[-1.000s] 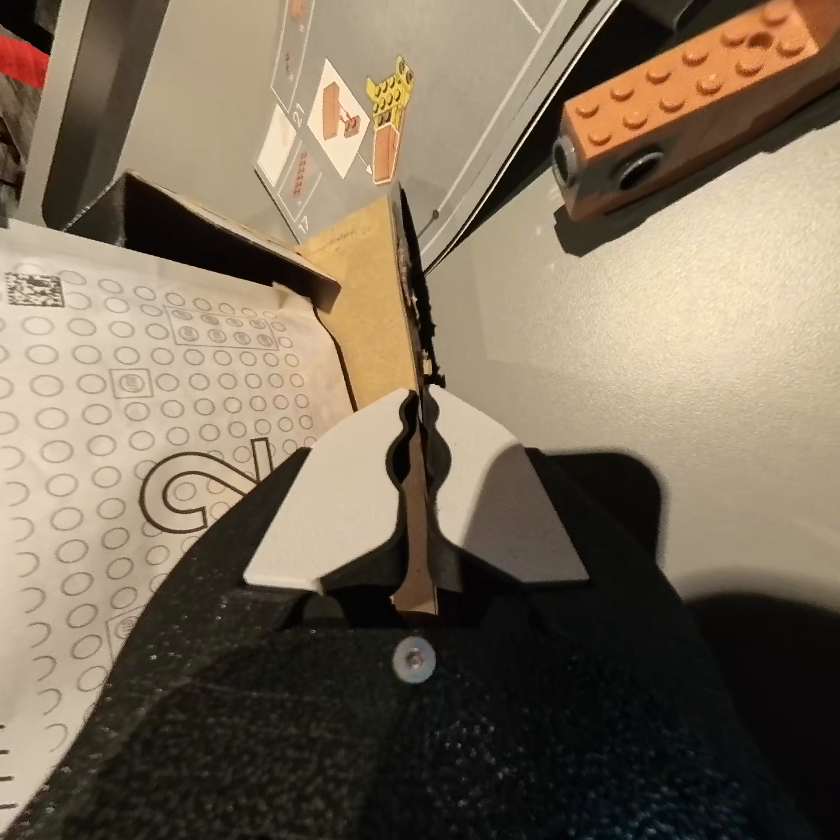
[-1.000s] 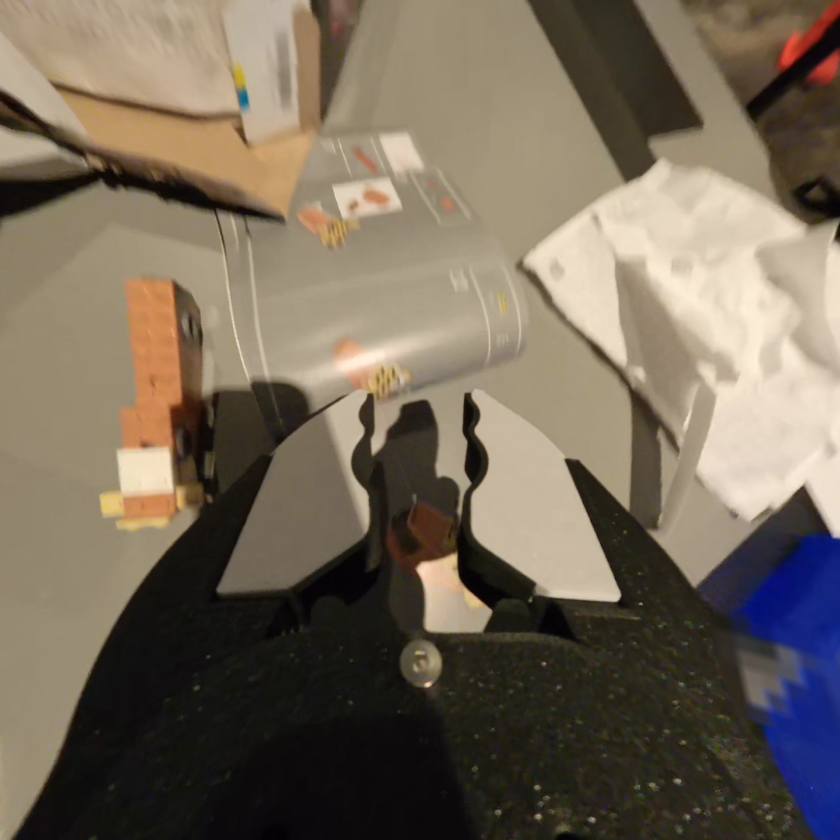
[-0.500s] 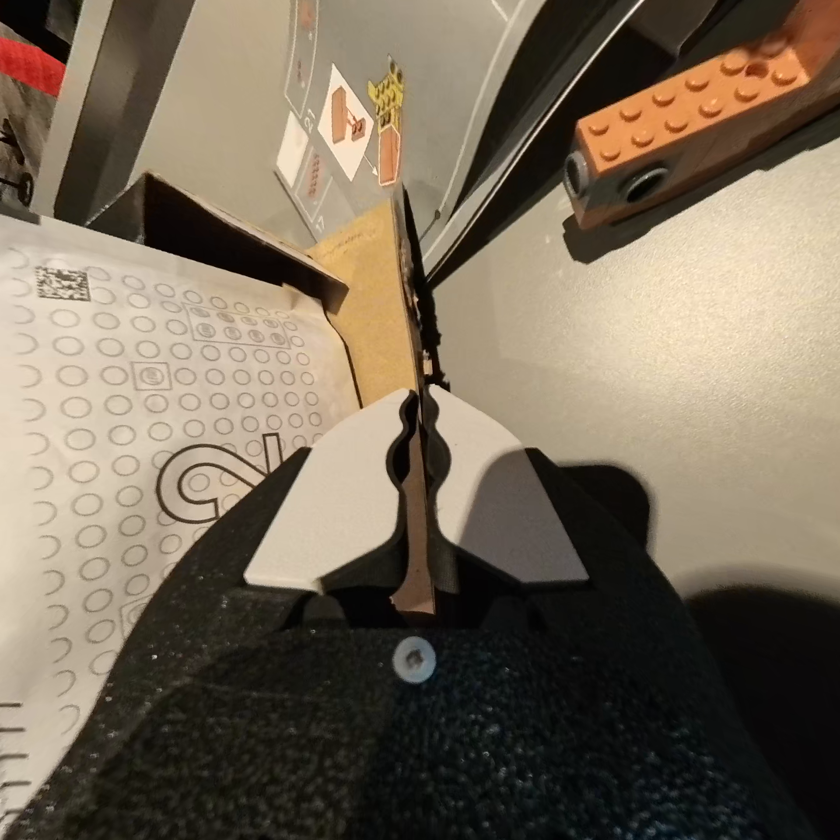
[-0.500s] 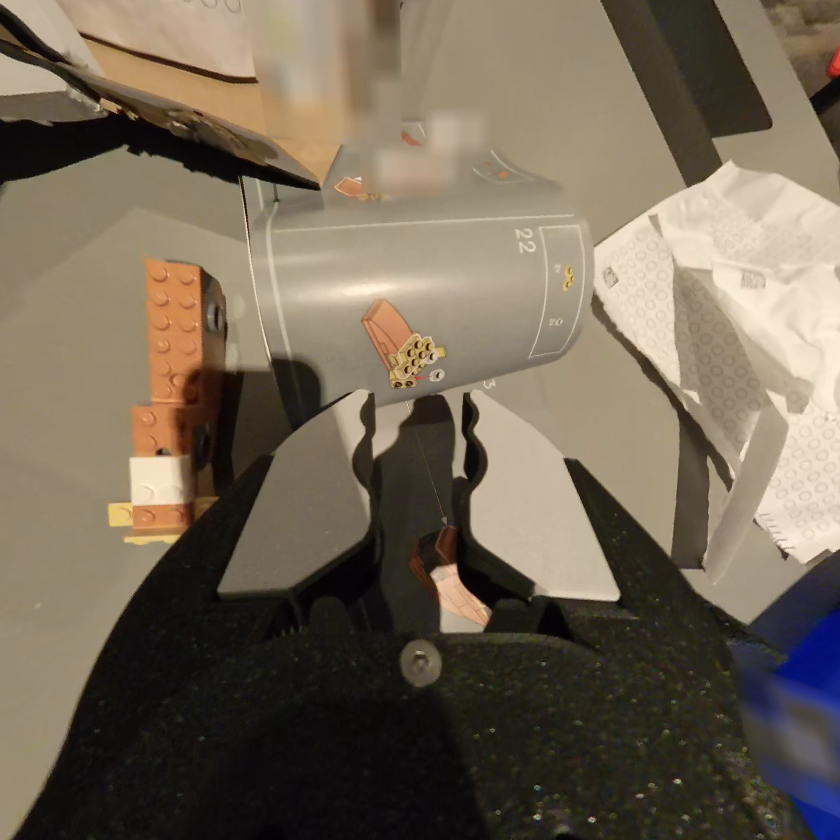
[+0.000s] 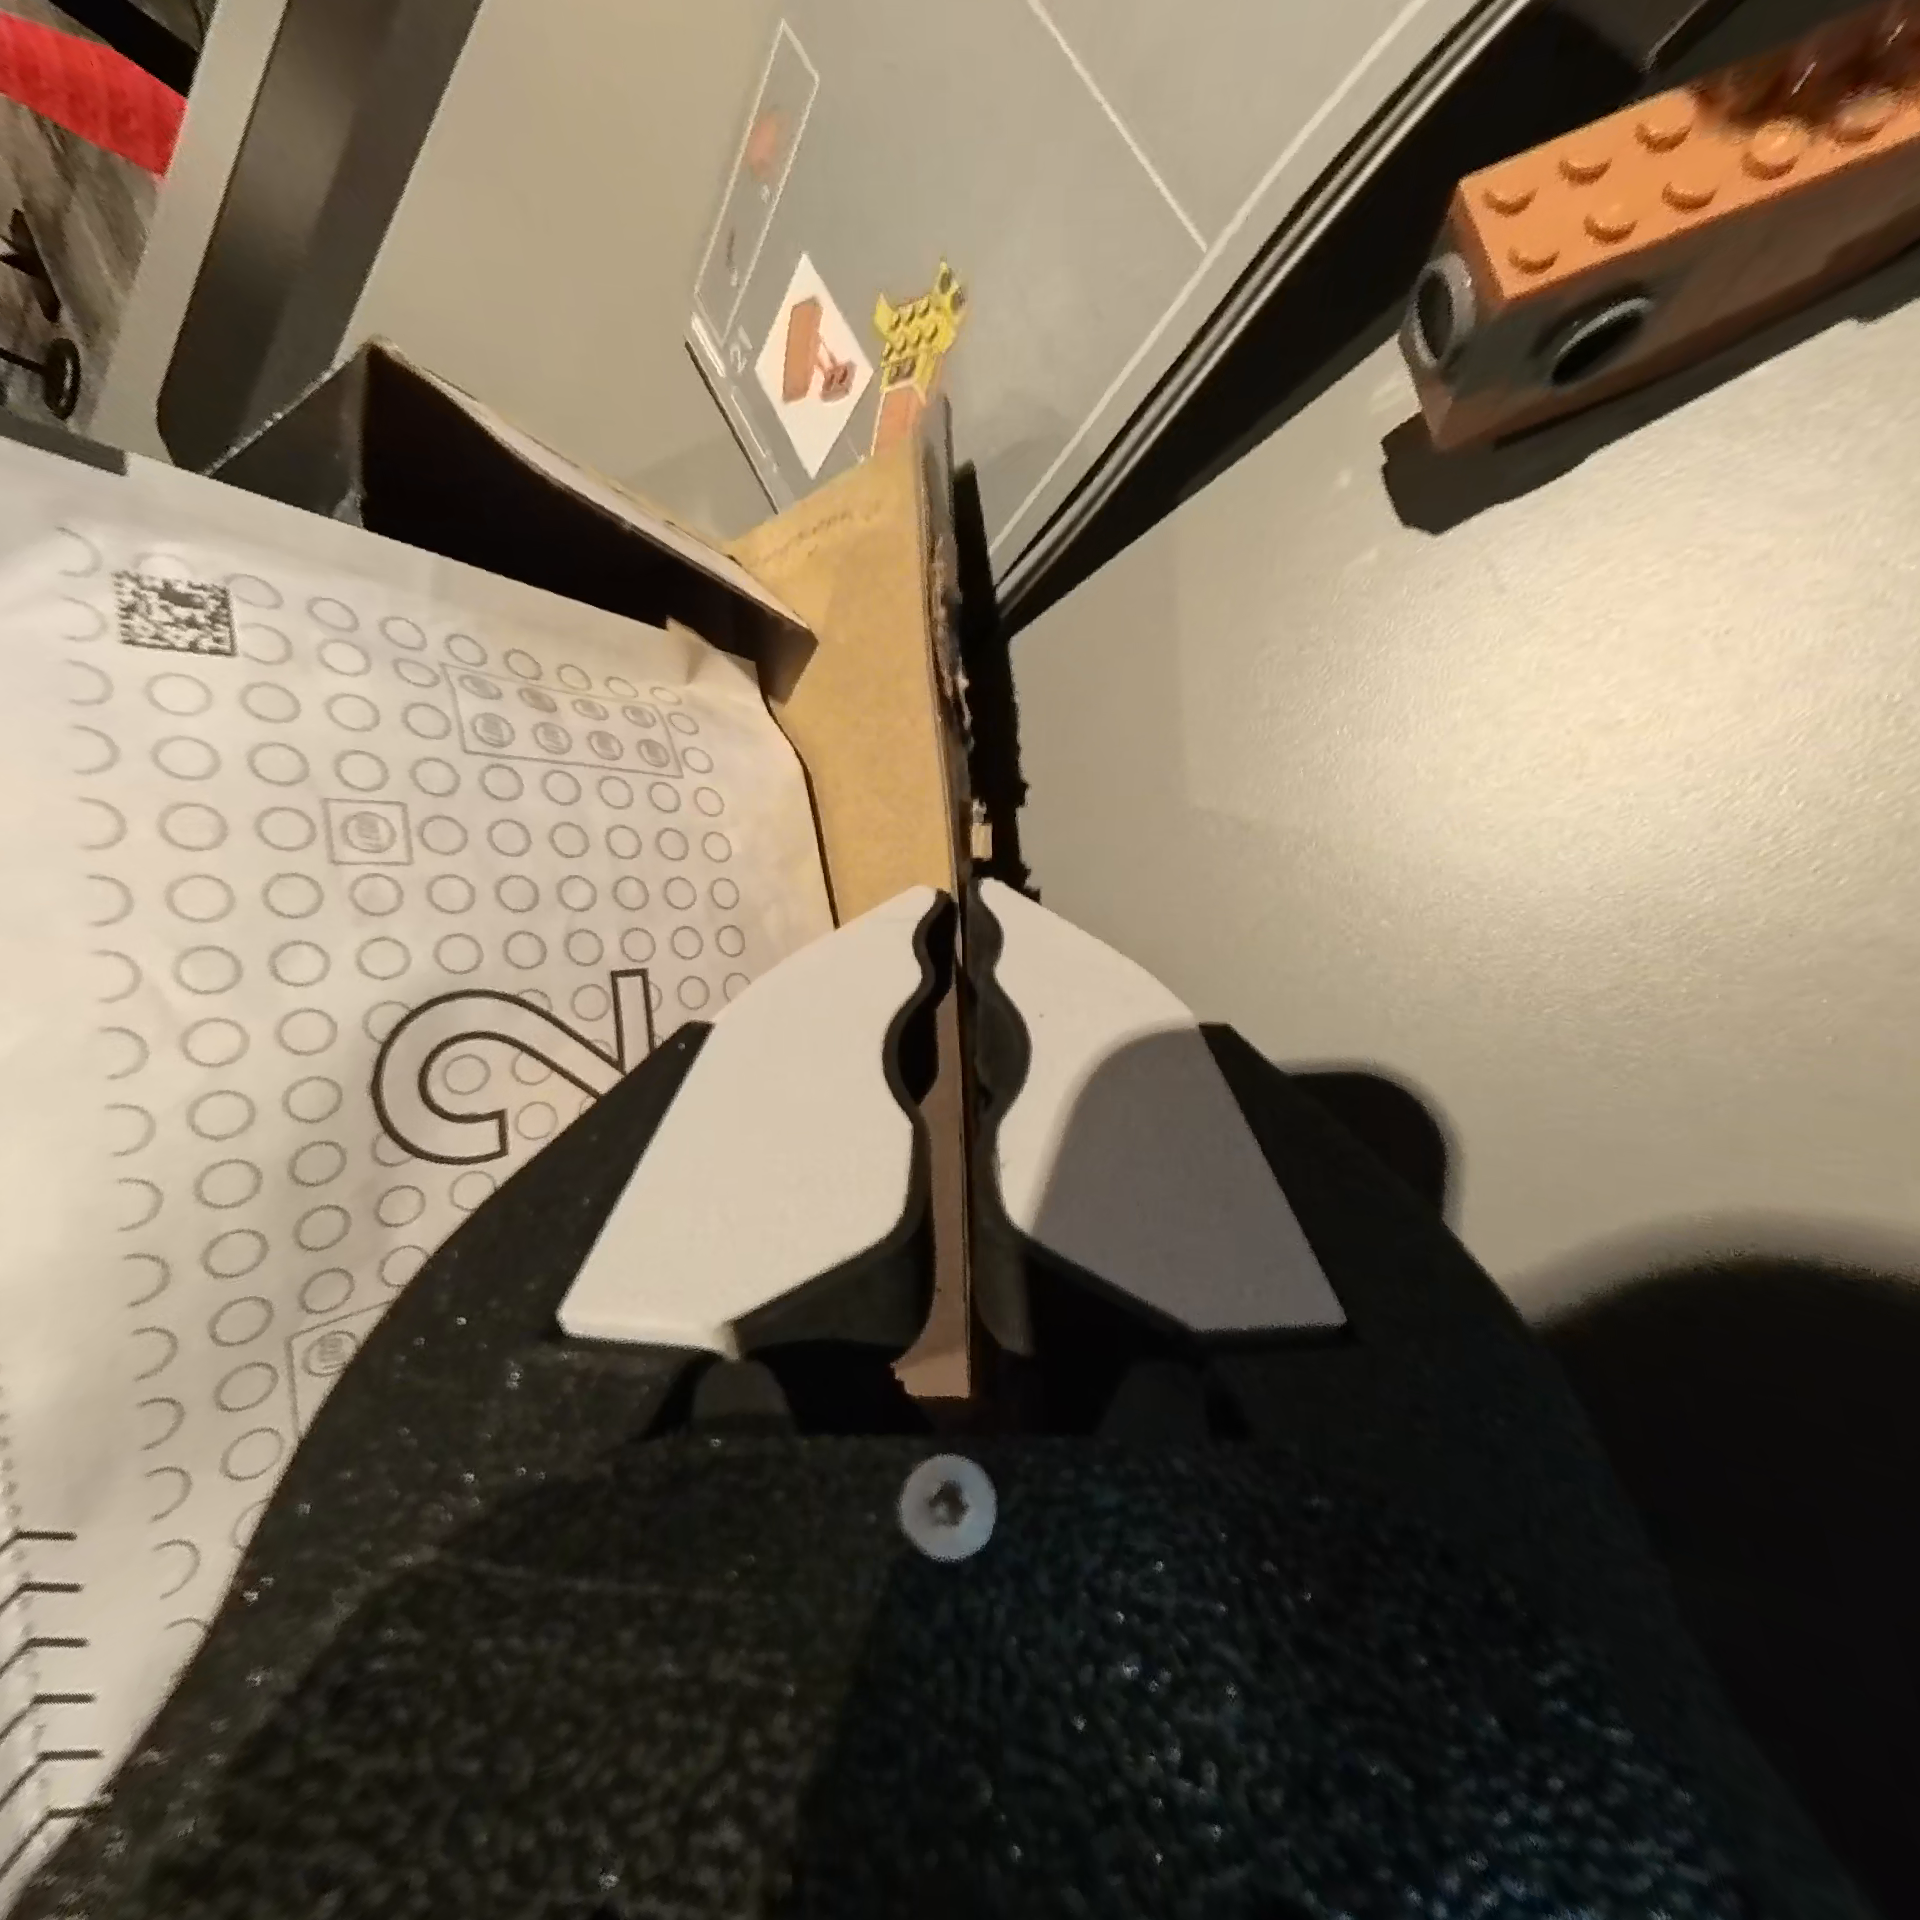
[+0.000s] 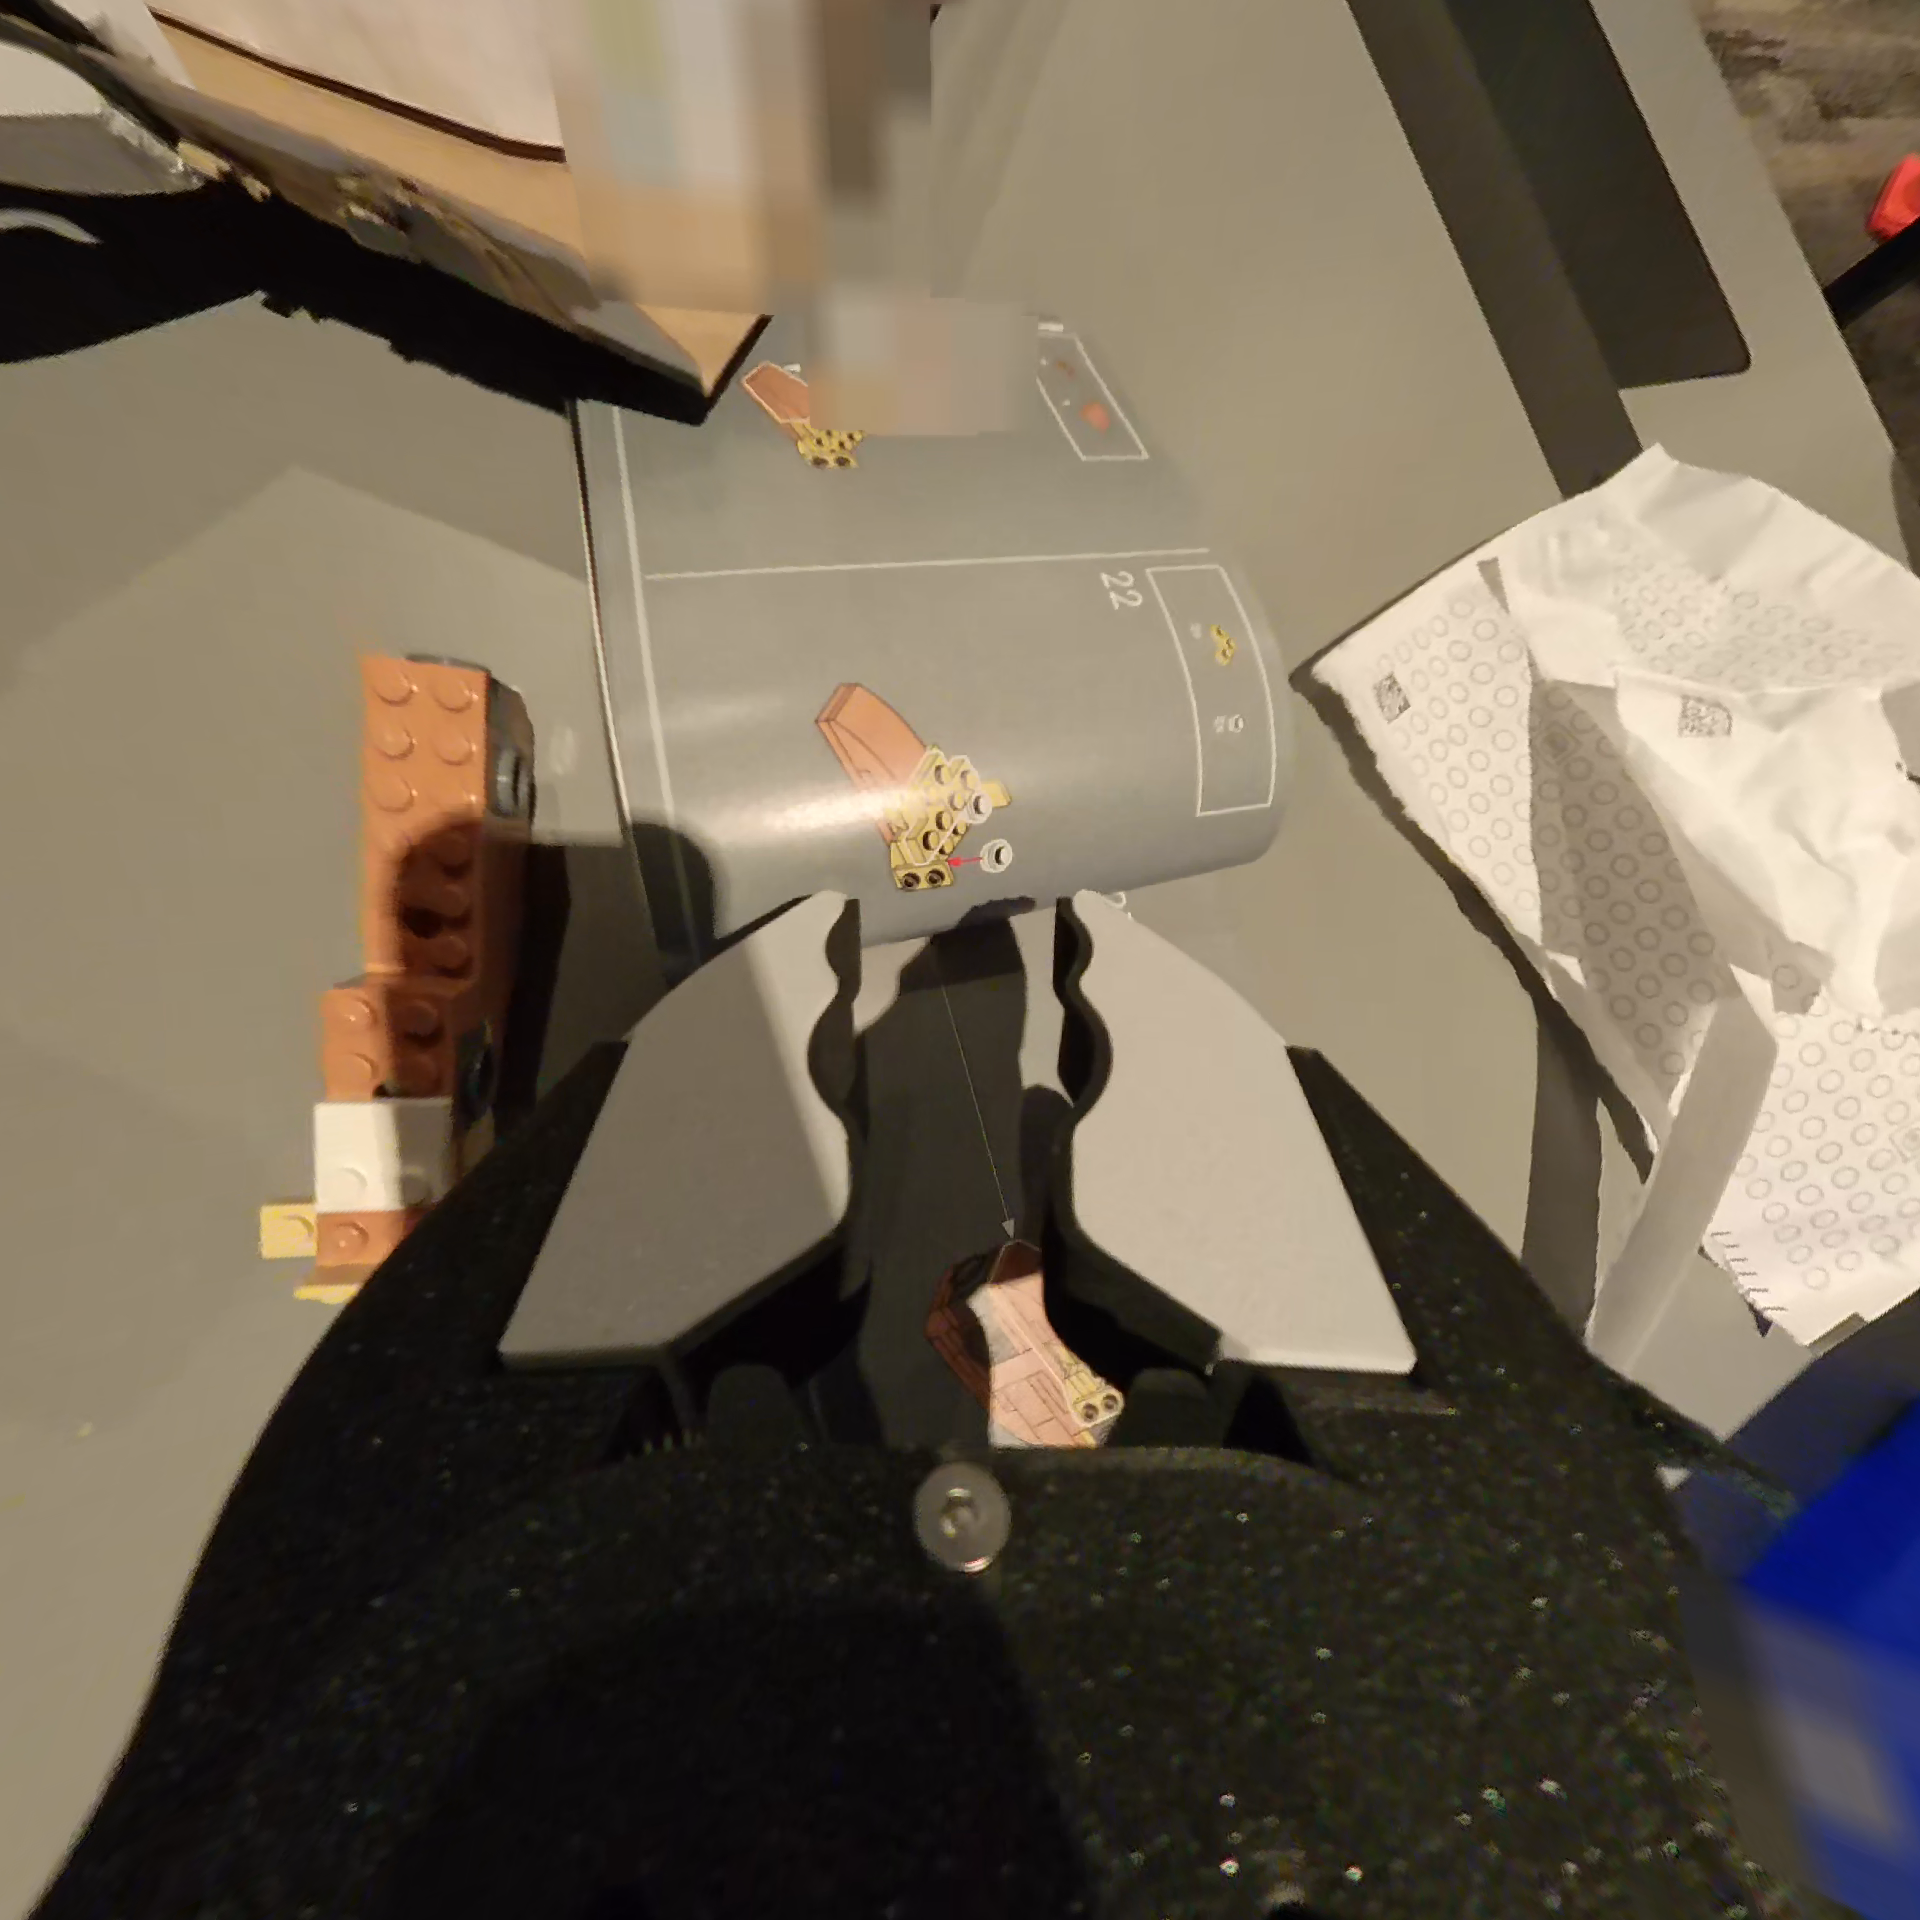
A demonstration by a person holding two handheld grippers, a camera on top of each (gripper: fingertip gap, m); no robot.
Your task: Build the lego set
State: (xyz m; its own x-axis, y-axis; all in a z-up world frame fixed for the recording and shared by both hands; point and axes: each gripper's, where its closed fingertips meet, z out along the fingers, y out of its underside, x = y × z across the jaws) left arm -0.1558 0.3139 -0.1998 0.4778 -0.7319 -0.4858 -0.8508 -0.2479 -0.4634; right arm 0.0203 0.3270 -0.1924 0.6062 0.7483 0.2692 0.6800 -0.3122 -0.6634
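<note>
My left gripper (image 5: pixel 966 914) is shut on the edge of a brown cardboard box flap (image 5: pixel 883 675), which stands on edge between the jaws. The brown lego build (image 5: pixel 1621 239) lies on the grey table at the upper right of that view. In the right wrist view the same build (image 6: pixel 426 831), with a white brick (image 6: pixel 364 1153) and tan plates at its near end, lies left of my right gripper (image 6: pixel 956 935). That gripper is open and empty. A curled page of the grey instruction booklet (image 6: pixel 935 675) arches just beyond its fingertips.
A white paper bag printed with circles (image 5: pixel 364 883) lies in the box, left of the left gripper. Torn white paper bags (image 6: pixel 1662 883) lie crumpled to the right of the booklet. The torn cardboard box (image 6: pixel 416 208) sits at the back left. A blue object (image 6: pixel 1818 1558) is at the right edge.
The booklet page has lifted and curled over toward my right gripper's fingertips. The left gripper keeps its hold on the cardboard flap and has shifted only slightly.
</note>
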